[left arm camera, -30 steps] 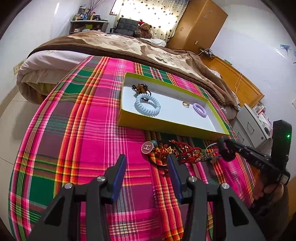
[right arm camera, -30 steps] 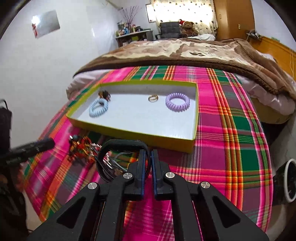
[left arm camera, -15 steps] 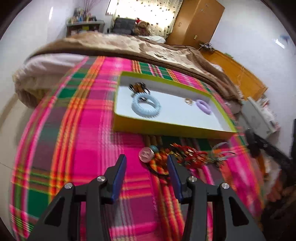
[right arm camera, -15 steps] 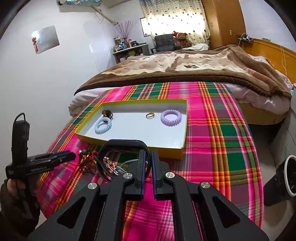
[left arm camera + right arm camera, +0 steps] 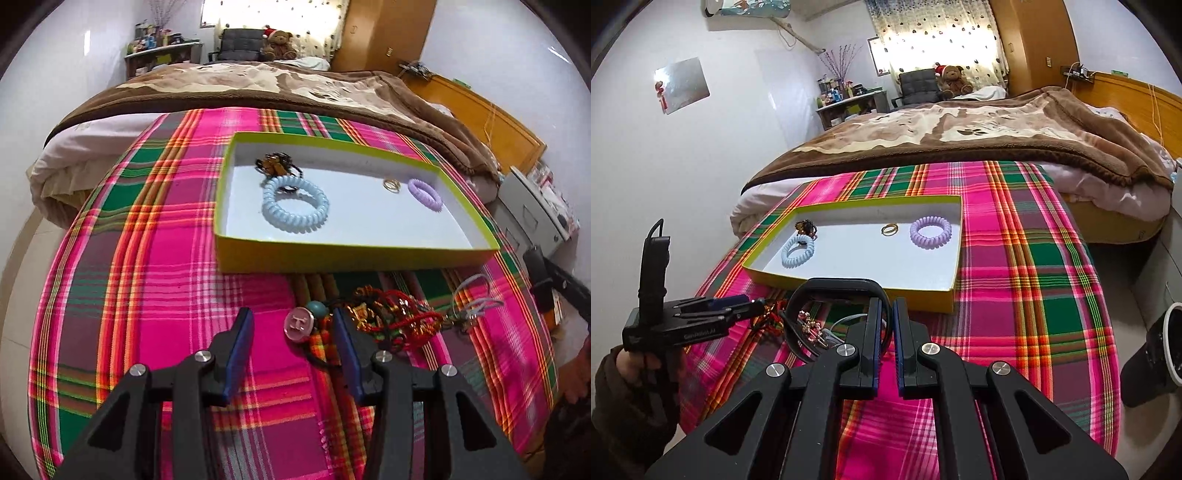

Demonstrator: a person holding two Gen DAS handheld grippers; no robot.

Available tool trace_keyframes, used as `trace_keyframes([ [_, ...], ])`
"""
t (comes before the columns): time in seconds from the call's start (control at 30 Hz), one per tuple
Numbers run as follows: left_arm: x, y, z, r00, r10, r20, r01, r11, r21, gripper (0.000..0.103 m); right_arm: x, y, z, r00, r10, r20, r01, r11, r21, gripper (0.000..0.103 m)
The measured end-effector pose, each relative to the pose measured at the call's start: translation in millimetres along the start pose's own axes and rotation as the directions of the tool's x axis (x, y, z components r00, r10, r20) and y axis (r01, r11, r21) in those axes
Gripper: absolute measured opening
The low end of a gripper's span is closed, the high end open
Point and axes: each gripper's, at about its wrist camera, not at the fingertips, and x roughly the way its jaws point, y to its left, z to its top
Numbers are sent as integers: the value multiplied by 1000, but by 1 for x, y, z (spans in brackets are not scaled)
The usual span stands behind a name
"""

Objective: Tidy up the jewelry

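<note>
A yellow-green tray (image 5: 354,254) (image 5: 849,286) on the plaid cloth holds a blue coil band (image 5: 294,204) (image 5: 798,251), a purple coil band (image 5: 424,194) (image 5: 930,232), a gold ring (image 5: 391,184) (image 5: 888,229) and a dark charm (image 5: 275,164). A tangle of red cord jewelry (image 5: 388,319) with a pink round pendant (image 5: 298,324) lies in front of the tray. My left gripper (image 5: 293,332) is open, low over the pendant. My right gripper (image 5: 889,321) is shut on a black headband (image 5: 831,290), held above the cloth.
The plaid cloth (image 5: 147,258) covers the bed end, with a brown blanket (image 5: 960,136) behind the tray. A grey cabinet (image 5: 535,206) stands at the right. A black bin (image 5: 1156,350) sits on the floor right of the bed.
My left gripper has moved forward and down toward the pendant, still open. My right gripper has lifted up and back with the black headband in it.
</note>
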Motion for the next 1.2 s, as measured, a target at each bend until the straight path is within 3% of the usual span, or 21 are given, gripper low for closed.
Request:
trace_keyframes([
  [0.13,2,2,0,1000,-20,-2,20,1000,-5,27,3,-2,-1,1000,1,-4,-1,1000,7,6],
  [0.4,4,-7,1,1000,21,-9,-21,998,62,25,6,-2,-3,1000,-4,-10,4,1000,14,6],
  [0.47,3,-6,0,1000,15,-10,-14,998,64,17,5,-2,-4,1000,-3,-10,3,1000,14,6],
  [0.83,-19,-7,3,999,-9,50,5,998,70,17,4,0,-6,1000,-12,-5,12,1000,15,6],
  [1.2,-48,-4,15,988,-89,123,85,996,39,17,0,1,-4,1000,-11,-1,11,1000,14,6],
])
